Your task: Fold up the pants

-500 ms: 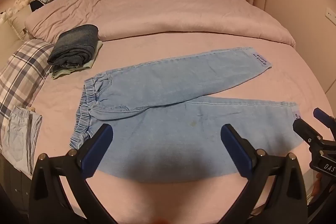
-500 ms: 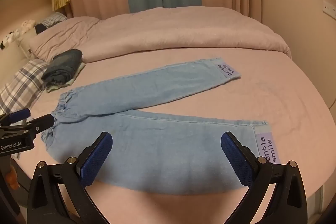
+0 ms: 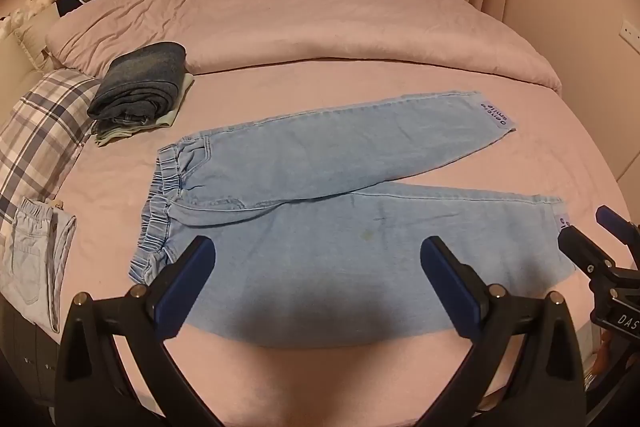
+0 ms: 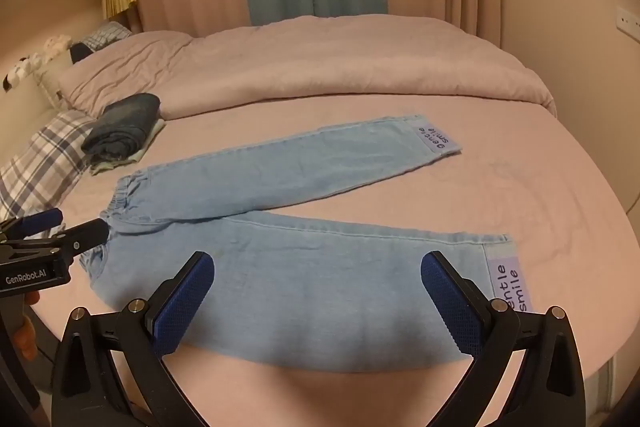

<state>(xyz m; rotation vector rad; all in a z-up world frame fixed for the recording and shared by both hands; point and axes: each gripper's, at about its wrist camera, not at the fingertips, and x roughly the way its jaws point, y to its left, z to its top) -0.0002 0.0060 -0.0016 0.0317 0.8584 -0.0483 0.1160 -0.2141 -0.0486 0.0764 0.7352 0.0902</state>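
Both the left gripper [image 3: 316, 283] and right gripper [image 4: 316, 291] hover wide open and hold nothing above the pale denim pants [image 3: 320, 195], spread flat on the pink bed [image 3: 360, 99]. Only the left view shows light shorts [image 3: 32, 259] at the bed's edge.

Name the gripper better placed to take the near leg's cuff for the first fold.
Right. The right gripper hangs open beside the near cuff of the pants; the left gripper sits nearer the waistband.

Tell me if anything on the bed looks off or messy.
The light blue pants lie splayed, legs apart in a V, not yet folded. A small yellowish stain marks the near leg. Nothing else stands out.
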